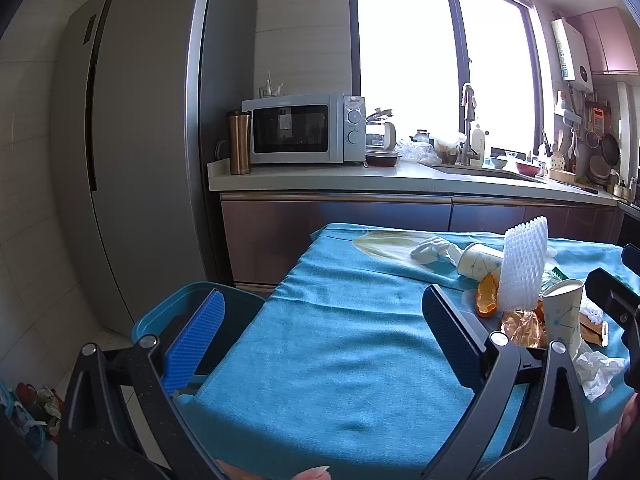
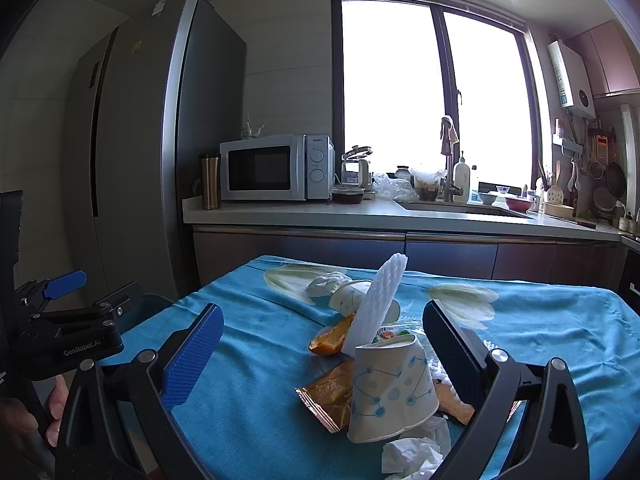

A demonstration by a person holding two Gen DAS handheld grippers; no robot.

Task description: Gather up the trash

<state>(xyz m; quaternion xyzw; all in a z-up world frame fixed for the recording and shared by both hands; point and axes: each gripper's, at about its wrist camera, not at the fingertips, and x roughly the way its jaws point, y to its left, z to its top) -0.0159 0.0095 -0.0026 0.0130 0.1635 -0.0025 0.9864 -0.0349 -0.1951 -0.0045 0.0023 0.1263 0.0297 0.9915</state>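
Observation:
A heap of trash lies on the blue tablecloth (image 2: 256, 360): an upside-down paper cup (image 2: 394, 390), a second paper cup on its side (image 2: 350, 298), a white foam net sleeve (image 2: 378, 304), orange peel (image 2: 330, 340), a golden snack wrapper (image 2: 330, 396) and crumpled tissue (image 2: 412, 452). My right gripper (image 2: 324, 350) is open and empty, its jaws on either side of the near cup. My left gripper (image 1: 324, 326) is open and empty over bare cloth, left of the heap. The cup (image 1: 564, 312), foam sleeve (image 1: 522, 266) and peel (image 1: 488, 296) show in the left wrist view.
A blue bin (image 1: 172, 308) stands off the table's left edge. Behind are a kitchen counter (image 1: 320, 180) with a microwave (image 1: 298, 130), a copper tumbler (image 1: 239, 142) and a sink, and a tall fridge (image 1: 132, 140) at left.

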